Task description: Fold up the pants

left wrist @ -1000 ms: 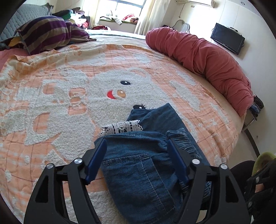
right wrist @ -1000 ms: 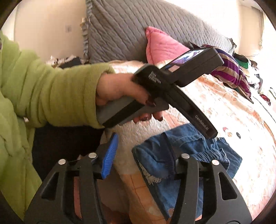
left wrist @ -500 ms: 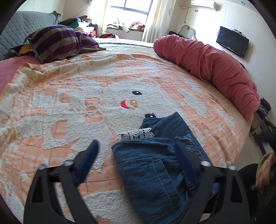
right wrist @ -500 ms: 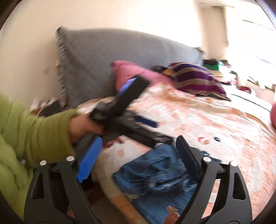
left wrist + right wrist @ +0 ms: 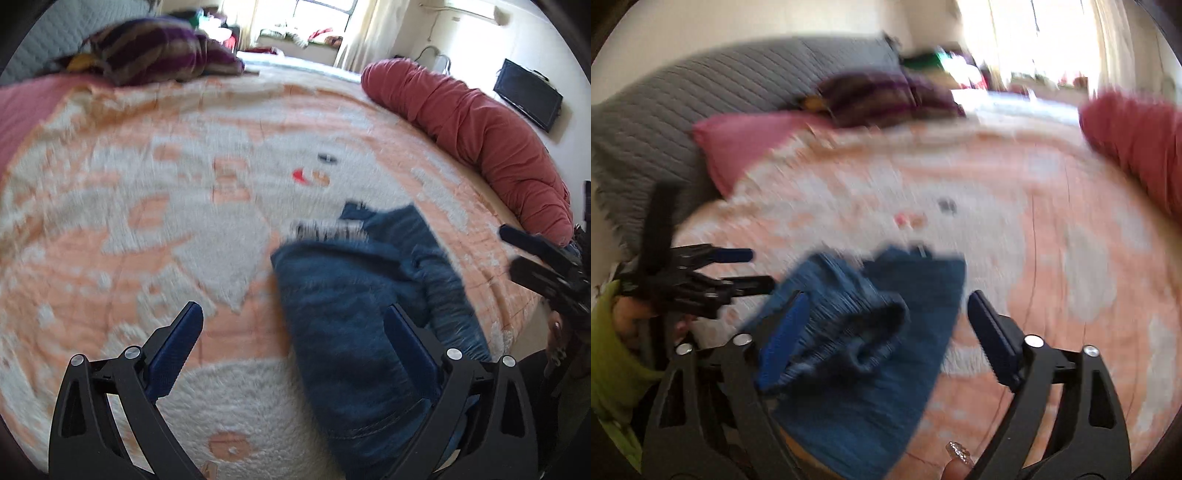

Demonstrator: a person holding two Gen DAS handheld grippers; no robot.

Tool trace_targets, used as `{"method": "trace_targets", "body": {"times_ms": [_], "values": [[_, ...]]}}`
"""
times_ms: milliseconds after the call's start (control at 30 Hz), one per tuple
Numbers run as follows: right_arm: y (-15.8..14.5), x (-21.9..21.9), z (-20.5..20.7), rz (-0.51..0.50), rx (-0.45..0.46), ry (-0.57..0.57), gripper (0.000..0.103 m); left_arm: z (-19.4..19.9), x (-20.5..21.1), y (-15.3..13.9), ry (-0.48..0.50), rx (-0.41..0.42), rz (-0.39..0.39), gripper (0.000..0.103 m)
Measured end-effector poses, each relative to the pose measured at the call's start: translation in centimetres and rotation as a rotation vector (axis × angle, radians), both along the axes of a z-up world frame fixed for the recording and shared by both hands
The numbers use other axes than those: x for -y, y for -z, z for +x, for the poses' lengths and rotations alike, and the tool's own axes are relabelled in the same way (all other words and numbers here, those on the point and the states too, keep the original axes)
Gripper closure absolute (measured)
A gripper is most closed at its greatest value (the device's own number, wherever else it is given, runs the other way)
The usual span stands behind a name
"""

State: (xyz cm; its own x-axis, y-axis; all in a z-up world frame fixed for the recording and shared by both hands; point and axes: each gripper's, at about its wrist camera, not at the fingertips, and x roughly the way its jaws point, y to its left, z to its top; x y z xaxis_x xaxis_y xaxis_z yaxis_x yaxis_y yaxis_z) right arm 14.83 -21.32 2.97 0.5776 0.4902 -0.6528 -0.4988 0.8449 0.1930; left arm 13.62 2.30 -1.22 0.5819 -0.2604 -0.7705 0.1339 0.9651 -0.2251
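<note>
Folded blue denim pants (image 5: 351,295) lie near the front edge of the orange bear blanket (image 5: 129,221), with a white lace trim (image 5: 325,230) showing at their far end. My left gripper (image 5: 293,328) is wide open; its right finger hangs over the denim and its left finger over bare blanket. The right gripper (image 5: 886,317) hovers over the pants (image 5: 894,387), its jaws closing. A rolled denim fold sits between them against the left pad, while the right pad stands clear. Each gripper shows in the other's view: the right gripper (image 5: 509,251), the left gripper (image 5: 759,269). Both views are blurred.
A rolled red duvet (image 5: 480,129) runs along the bed's right side. A striped purple bundle (image 5: 162,55), a pink pillow (image 5: 750,147) and a grey quilted headboard (image 5: 683,110) are at the far end. A TV (image 5: 528,96) hangs on the wall. A green sleeve (image 5: 609,369) is at the left.
My left gripper let go of the pants, opened wide and slid left. The right gripper rolled and swung round over the pants and now faces the bed.
</note>
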Motion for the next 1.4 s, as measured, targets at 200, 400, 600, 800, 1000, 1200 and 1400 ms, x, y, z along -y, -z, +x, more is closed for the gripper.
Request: {"method": "trace_targets", "body": {"times_ms": [200,400,600,800,1000,1200,1400], "values": [[4.6,0.4,2.7,-0.008,-0.23,0.046,0.035,0.5,0.6,1.8,0.01,-0.05,-0.046,0.005],[7.0,-0.9,4.1,-0.022,-0.333,0.016,0.044,0.7,1.1,2.8,0.005,-0.081,-0.102,0.006],[7.2,-0.8,4.2,0.027,-0.361,-0.007,0.07,0.7,2.8,3.0,0.048,-0.086,-0.133,0.037],[6.0,-2.6,2.8,-0.016,-0.278,-0.075,0.095,0.2,3.2,1.9,0.041,-0.041,-0.112,0.061],[3.3,-3.5,2.4,0.039,-0.167,-0.108,0.095,0.5,2.6,0.2,0.026,0.003,-0.128,0.065],[1.5,-4.1,4.8,0.062,-0.107,-0.107,0.095,2.6,1.5,-1.9,-0.023,0.07,-0.132,0.065],[2.8,-4.9,8.1,0.037,-0.145,-0.06,0.095,4.5,2.0,-1.1,-0.045,0.076,-0.045,0.065]]}}
